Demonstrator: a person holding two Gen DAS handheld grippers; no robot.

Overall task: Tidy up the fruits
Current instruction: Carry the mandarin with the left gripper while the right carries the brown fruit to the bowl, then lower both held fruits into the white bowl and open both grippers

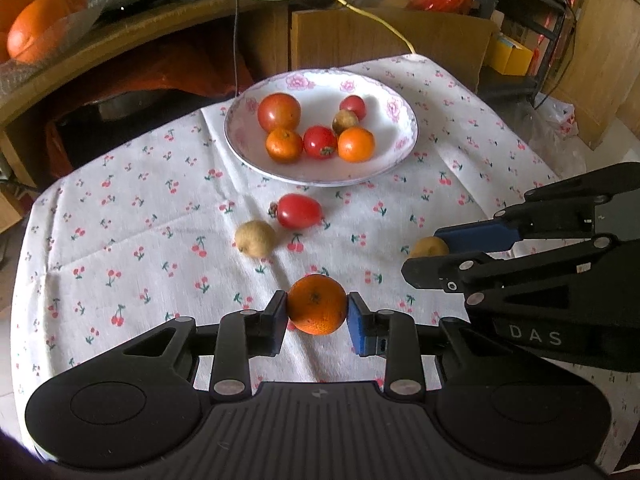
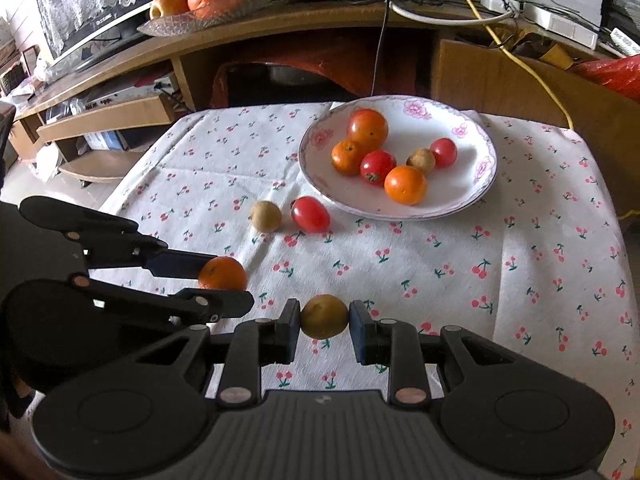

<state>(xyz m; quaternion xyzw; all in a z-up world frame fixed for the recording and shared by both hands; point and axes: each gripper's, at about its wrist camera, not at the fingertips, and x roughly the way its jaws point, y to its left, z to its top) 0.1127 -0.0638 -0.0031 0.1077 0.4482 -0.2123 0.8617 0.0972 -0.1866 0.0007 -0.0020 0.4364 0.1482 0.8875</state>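
A: Two loose fruits, longan (image 1: 255,239) and tomato (image 1: 299,211), on cherry-print cloth (image 1: 120,240) at frame centre; plate (image 1: 396,156) beyond; cluttered desk (image 1: 140,28) at top.

B: Left gripper (image 1: 317,312) clamps orange (image 1: 317,304); right gripper (image 2: 324,320) clamps brown fruit (image 2: 324,316), both at lower centre.

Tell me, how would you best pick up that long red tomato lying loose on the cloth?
Probably across its narrow middle, coming down from above. The red tomato lies on its side on the cloth, long axis running left to right with the stem end at the left, so its short width fits between the pads. The brown fruit beside it leaves that side tighter.
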